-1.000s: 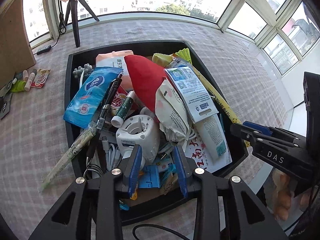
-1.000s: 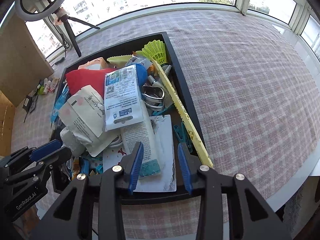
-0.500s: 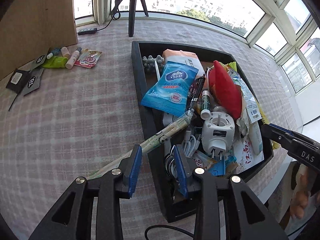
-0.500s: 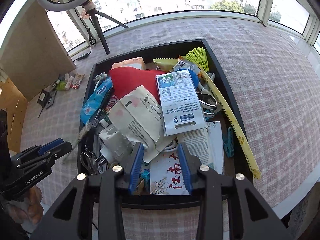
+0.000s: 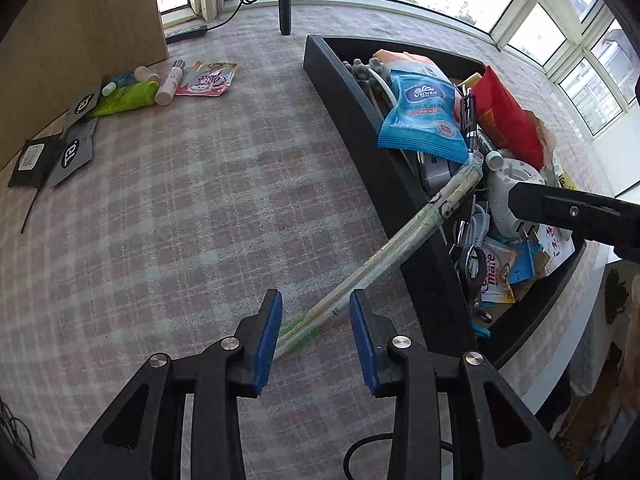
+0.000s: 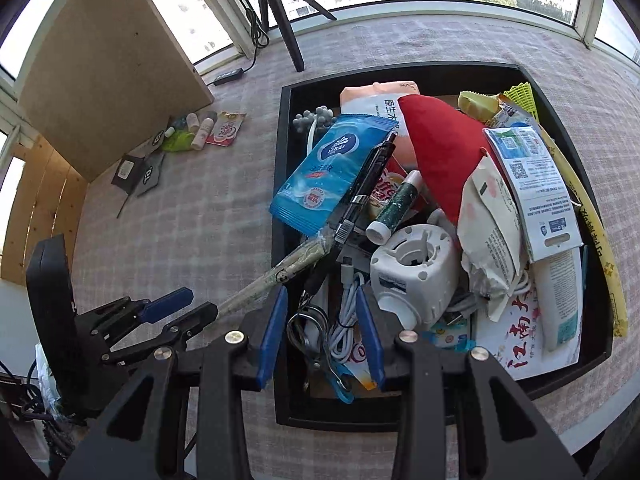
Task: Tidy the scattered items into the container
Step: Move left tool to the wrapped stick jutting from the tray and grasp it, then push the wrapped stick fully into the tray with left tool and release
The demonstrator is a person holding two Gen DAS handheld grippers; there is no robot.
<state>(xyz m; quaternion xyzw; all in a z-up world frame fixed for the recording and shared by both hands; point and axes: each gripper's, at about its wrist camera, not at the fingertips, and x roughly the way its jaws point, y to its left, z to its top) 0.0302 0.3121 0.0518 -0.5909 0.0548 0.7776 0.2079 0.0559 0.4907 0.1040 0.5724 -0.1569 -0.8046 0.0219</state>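
The left gripper hangs low over the checked cloth of the counter, its blue-padded fingers spread, with the near end of a wrapped pair of chopsticks lying between them; the pads do not seem to press on it, though the very tip of the wrapper is hidden behind the left finger. From there the chopsticks slant up over the rim of the black tray and end under a blue tissue pack.

The right gripper hovers over the near left corner of the tray, fingers spread and holding nothing. Below them lie a white cable coil and what may be scissors handles, half covered and hard to read. Just beyond stand a white plug adapter, a black pen, a green-and-white tube and a red pouch, piled so that lower items are mostly buried.

Well apart on the cloth, beside a wooden board, small bottles, a green tube and a pink sachet still lie outside the tray. A tripod, cut off at the top edge, stands by the window.
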